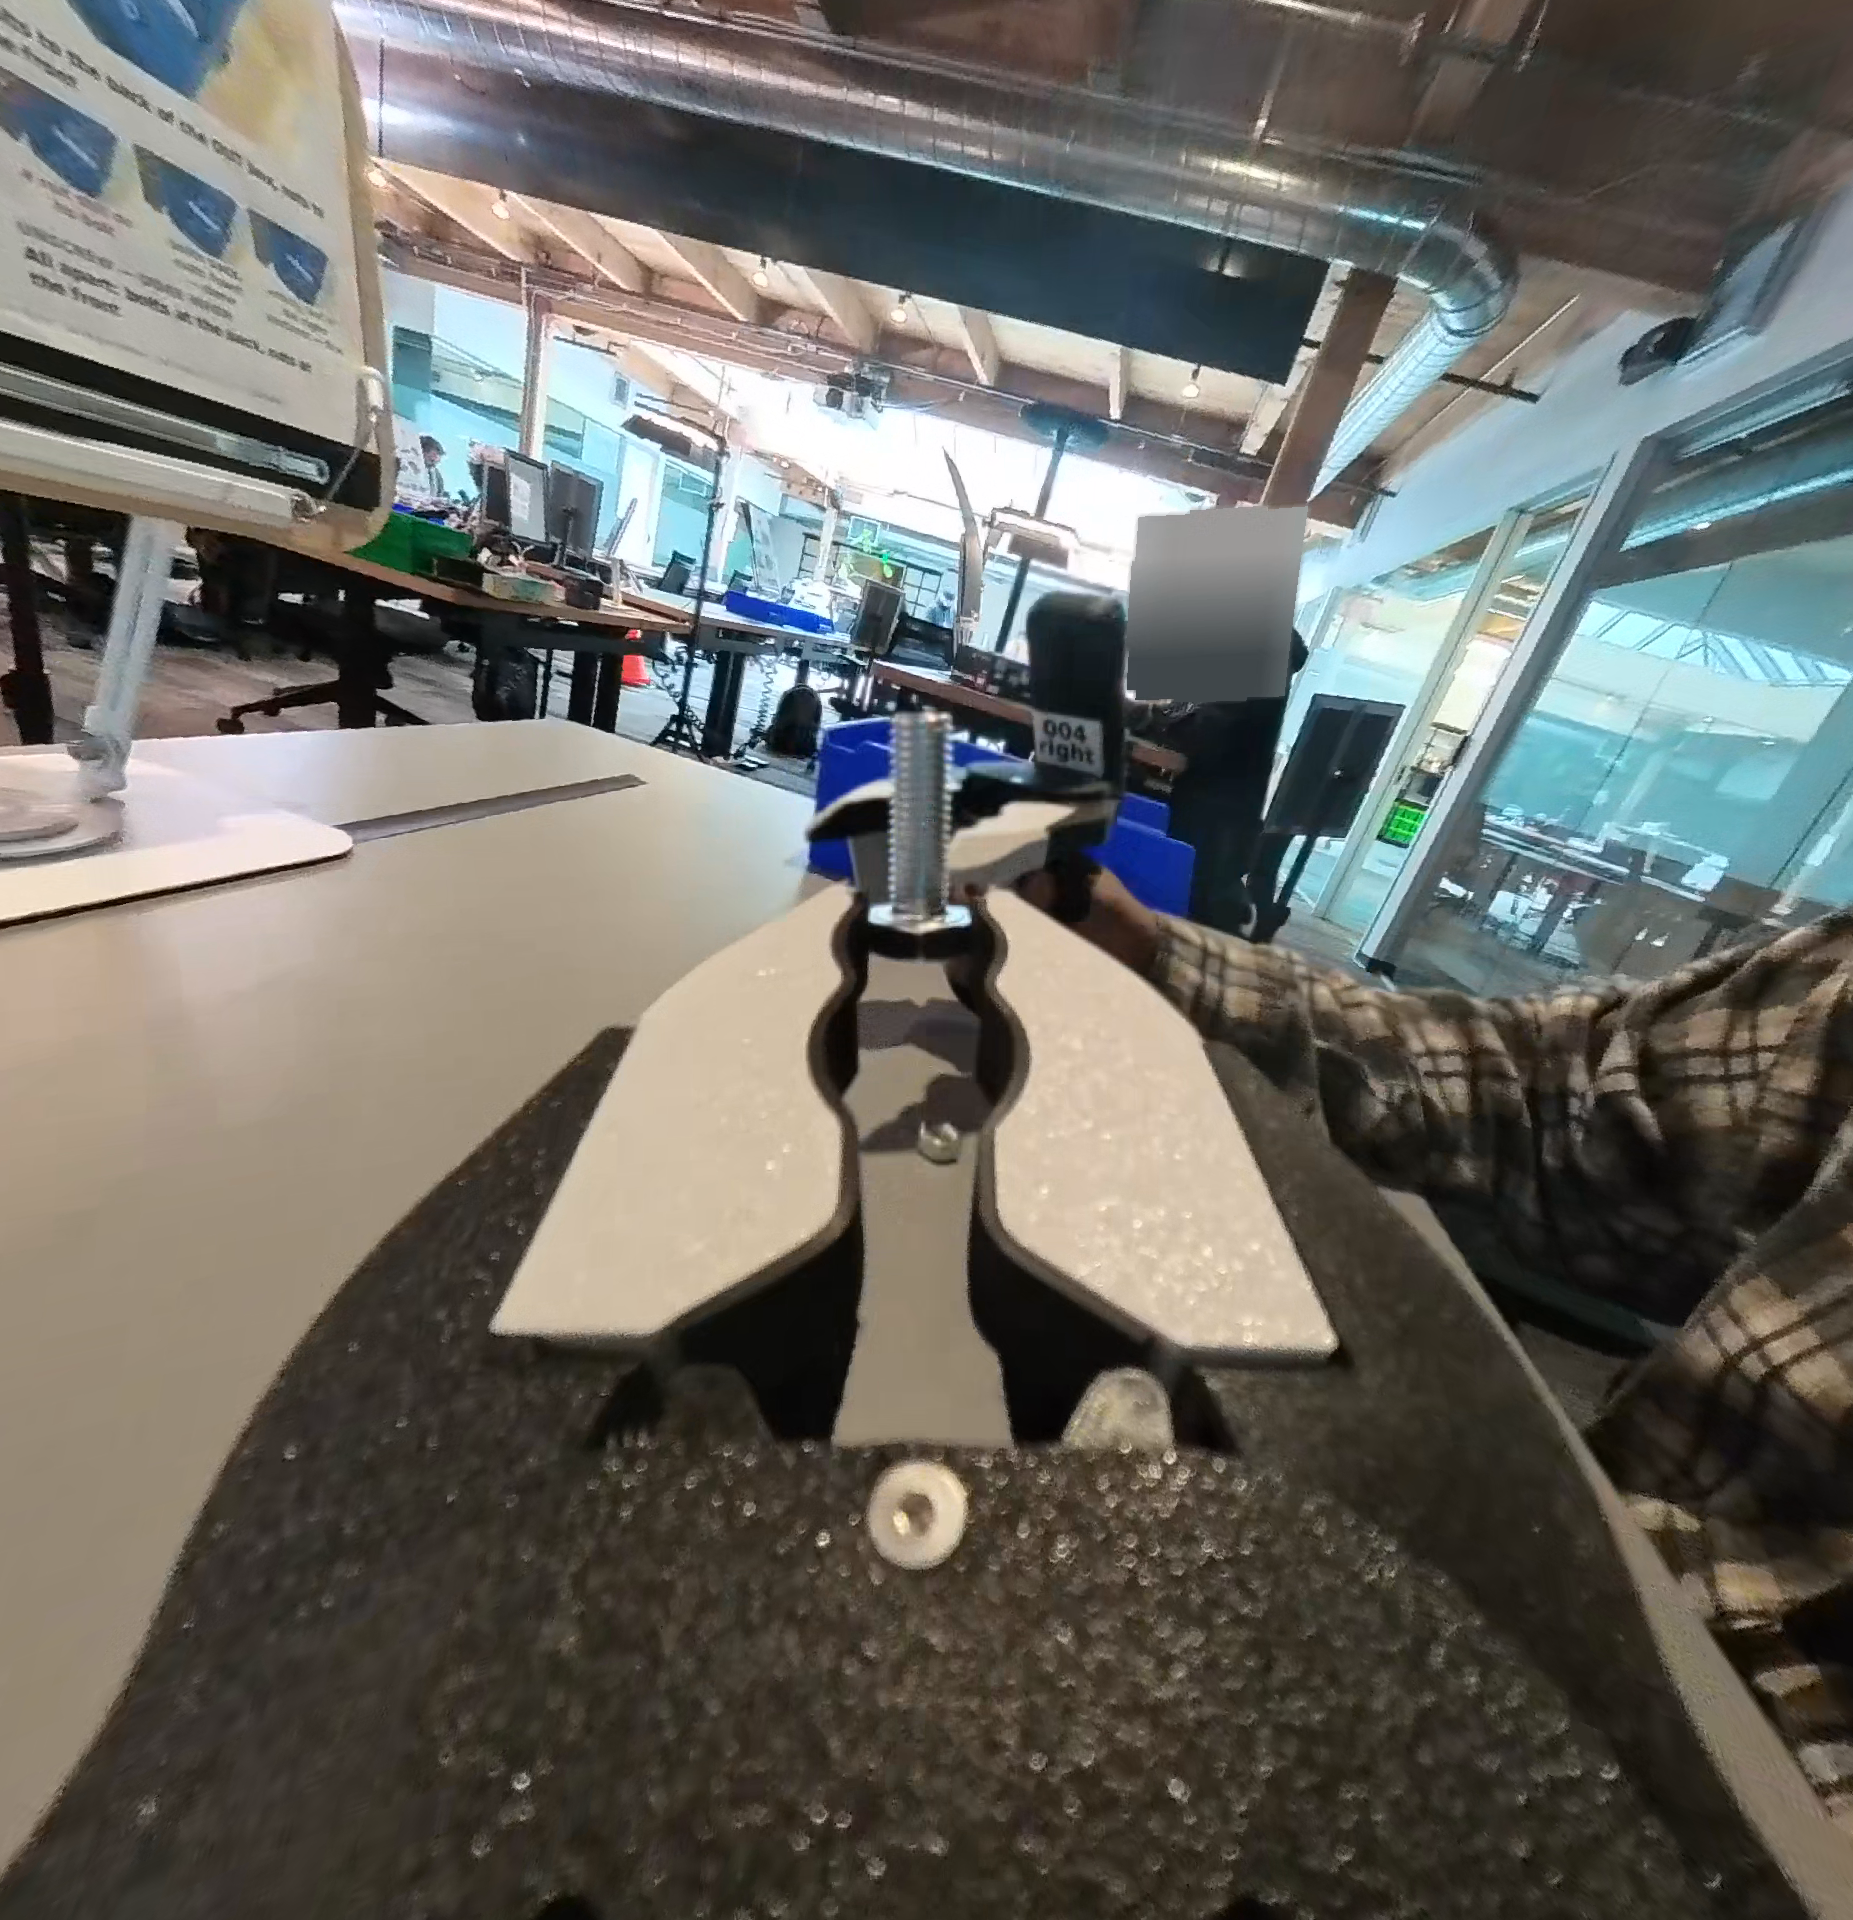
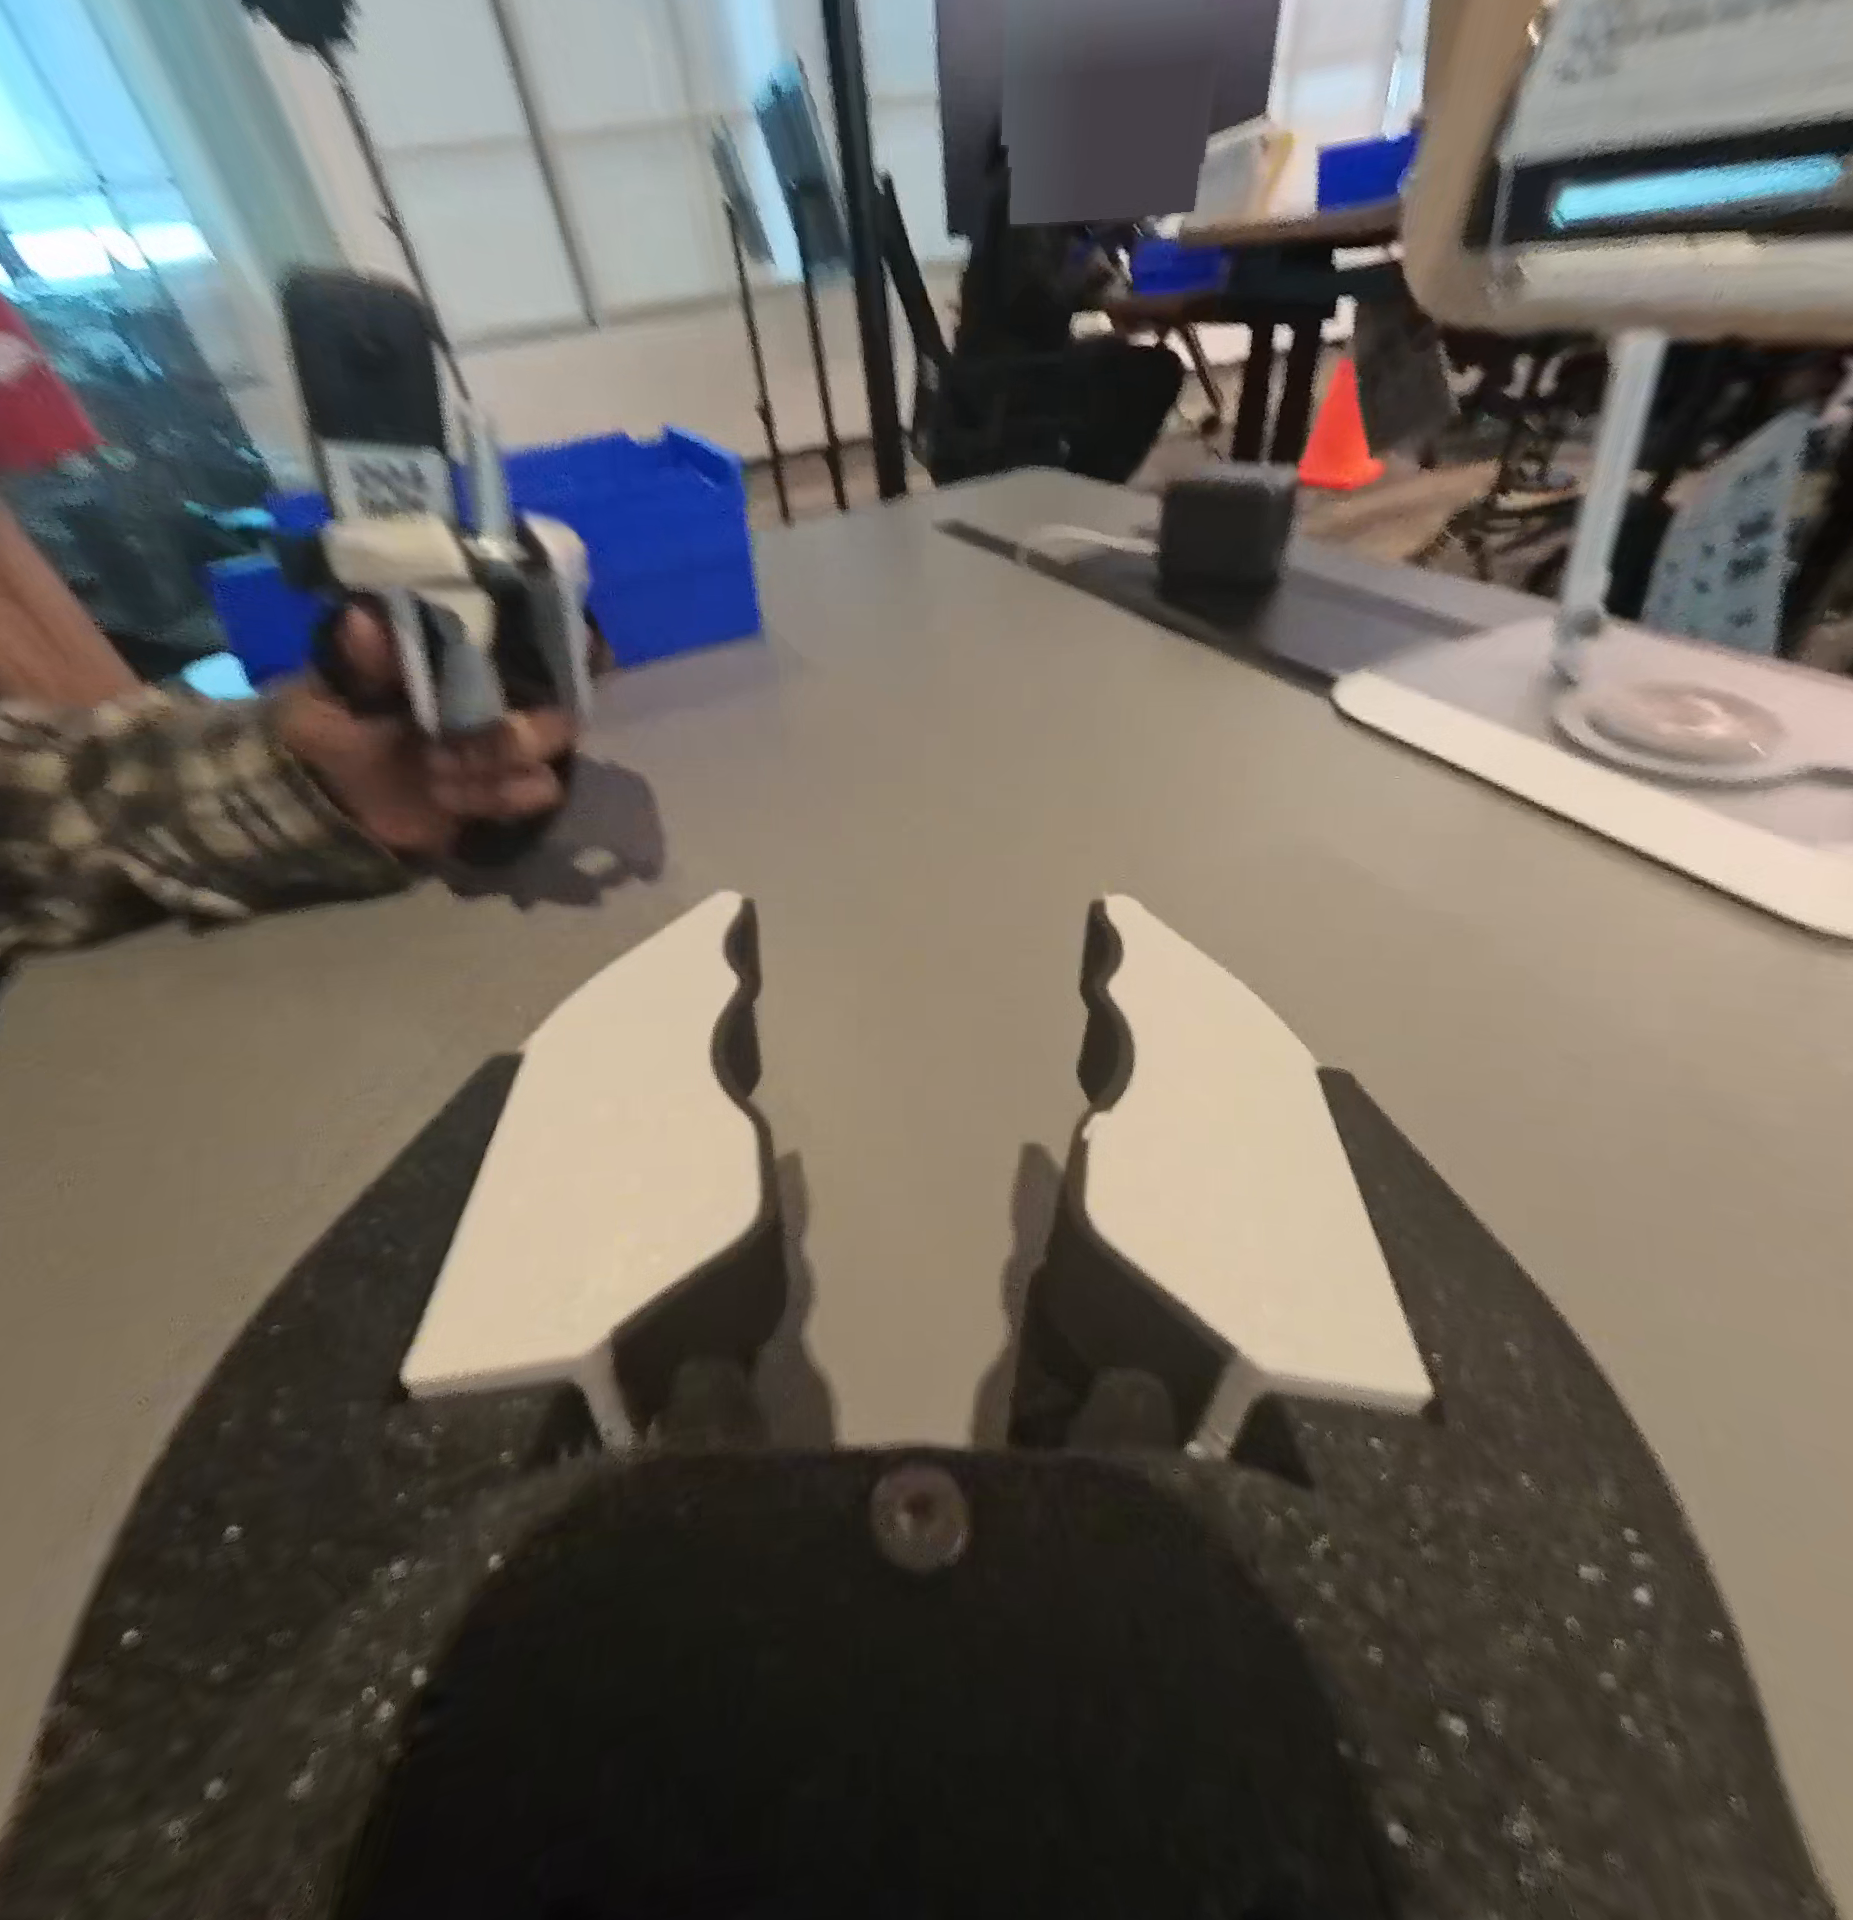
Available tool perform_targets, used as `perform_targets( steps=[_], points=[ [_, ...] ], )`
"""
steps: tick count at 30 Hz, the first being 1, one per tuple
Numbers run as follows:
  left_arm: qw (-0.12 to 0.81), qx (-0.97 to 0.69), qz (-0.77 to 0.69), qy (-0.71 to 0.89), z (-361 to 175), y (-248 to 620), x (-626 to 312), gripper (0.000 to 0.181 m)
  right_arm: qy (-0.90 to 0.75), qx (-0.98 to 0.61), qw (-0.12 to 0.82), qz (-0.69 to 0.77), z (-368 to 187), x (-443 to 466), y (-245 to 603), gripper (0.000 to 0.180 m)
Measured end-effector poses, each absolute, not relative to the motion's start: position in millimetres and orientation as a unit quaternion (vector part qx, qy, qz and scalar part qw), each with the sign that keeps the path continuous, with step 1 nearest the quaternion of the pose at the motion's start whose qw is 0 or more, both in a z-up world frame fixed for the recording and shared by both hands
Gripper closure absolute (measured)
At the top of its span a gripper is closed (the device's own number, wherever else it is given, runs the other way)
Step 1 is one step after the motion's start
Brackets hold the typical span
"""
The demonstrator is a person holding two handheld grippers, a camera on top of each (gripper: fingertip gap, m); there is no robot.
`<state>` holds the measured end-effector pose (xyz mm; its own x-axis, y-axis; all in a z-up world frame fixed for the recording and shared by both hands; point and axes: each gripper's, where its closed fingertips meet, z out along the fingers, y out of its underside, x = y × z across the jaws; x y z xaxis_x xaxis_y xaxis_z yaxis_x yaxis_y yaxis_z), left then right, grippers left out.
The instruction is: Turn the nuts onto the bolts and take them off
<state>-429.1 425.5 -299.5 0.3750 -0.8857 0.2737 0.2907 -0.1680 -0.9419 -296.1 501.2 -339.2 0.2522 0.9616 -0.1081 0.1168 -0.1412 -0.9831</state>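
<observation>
My left gripper (image 1: pixel 920 928) is shut on the hex head of a silver bolt (image 1: pixel 922 800), which stands upright with its thread pointing up and bare. A small silver piece that looks like a nut (image 1: pixel 937 1143) lies on the grey table (image 1: pixel 278 1091) below the fingers. It also shows in the right wrist view (image 2: pixel 589 860). My right gripper (image 2: pixel 920 935) is open and empty, low over the table (image 2: pixel 953 727). In the left wrist view it (image 1: pixel 989 831) sits just beyond the bolt. The right wrist view is blurred and shows the left gripper (image 2: pixel 465 717) and bolt (image 2: pixel 480 488) at far left.
Blue bins (image 2: pixel 641 540) stand at the table's far edge, also in the left wrist view (image 1: pixel 1140 852). A white stand on a white base plate (image 2: pixel 1670 727) holds an instruction sheet (image 1: pixel 153 208). A black cube (image 2: pixel 1223 530) sits on a dark strip. A plaid sleeve (image 1: pixel 1524 1091) crosses at the right. The tips of one gripper are about 15 cm away from the tips of the other.
</observation>
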Motion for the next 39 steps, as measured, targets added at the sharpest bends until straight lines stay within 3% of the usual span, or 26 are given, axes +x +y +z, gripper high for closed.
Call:
perform_targets(
  steps=[39],
  points=[
    [0.611,-0.614,-0.420,0.272,-314,433,-432,0.163,-0.445,-0.629,0.497,0.399,-354,-290,508,0.123]
  ],
)
